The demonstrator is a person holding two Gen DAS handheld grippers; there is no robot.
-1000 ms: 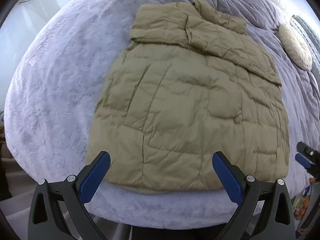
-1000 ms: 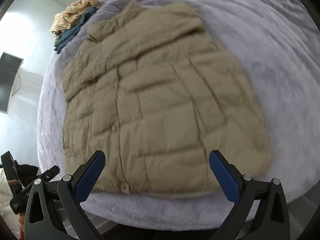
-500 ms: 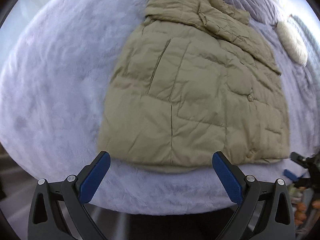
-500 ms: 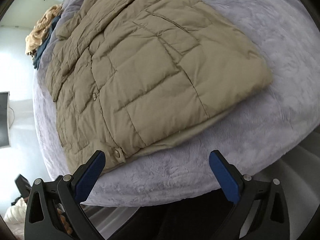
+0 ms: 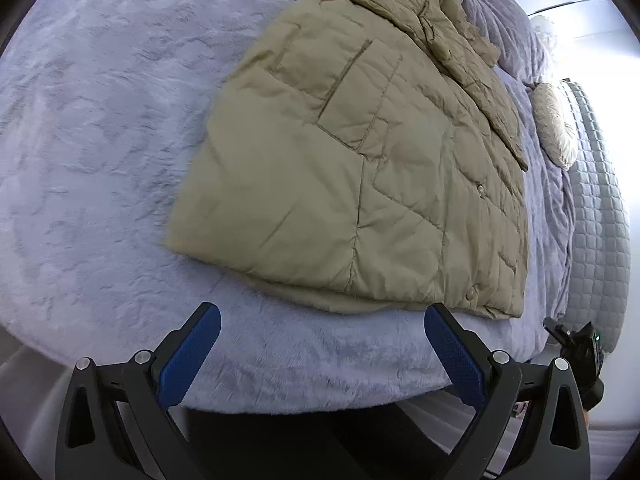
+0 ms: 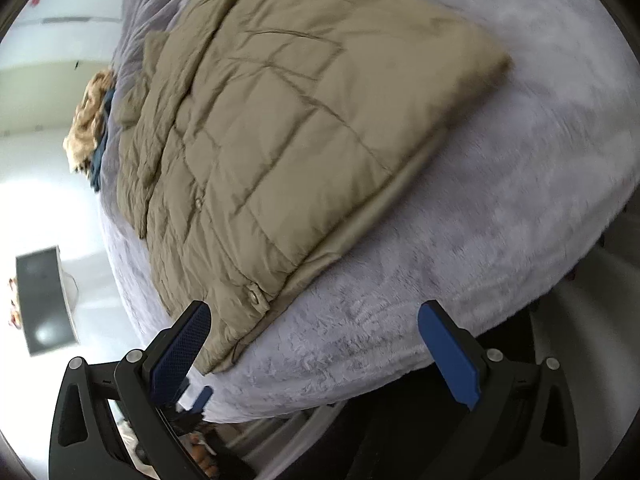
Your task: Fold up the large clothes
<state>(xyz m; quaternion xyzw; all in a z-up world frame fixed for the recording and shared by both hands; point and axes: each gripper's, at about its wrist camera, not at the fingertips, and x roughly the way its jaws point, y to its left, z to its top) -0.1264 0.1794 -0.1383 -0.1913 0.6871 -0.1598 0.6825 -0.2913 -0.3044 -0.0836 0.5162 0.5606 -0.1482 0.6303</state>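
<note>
The left gripper (image 5: 322, 328) hovers over the near edge of the bed (image 5: 92, 128), its blue-padded fingers (image 5: 190, 354) spread wide and holding nothing. Just beyond them lies the jacket (image 5: 360, 168), a khaki quilted one, flat on the fuzzy lilac blanket with its hem toward the gripper. Its sleeves are folded in across the upper part, and the collar end points away. A patch pocket shows on the front, and snaps run down the right edge. To the right of the jacket a round cream cushion (image 5: 556, 124) rests on the bed, well apart from it, beside a grey quilted mattress edge (image 5: 600, 216).

In the right wrist view, a small pile of clothes (image 6: 90, 120), tan and dark blue, sits at the far left end of the bed, near the jacket's collar. The jacket (image 6: 288, 140) runs diagonally, its hem corner with a snap lying just beside the left finger. The right gripper (image 6: 314, 328) is likewise spread wide and empty, poised above the blanket edge at the hem; whether the left finger touches the cloth cannot be told.
</note>
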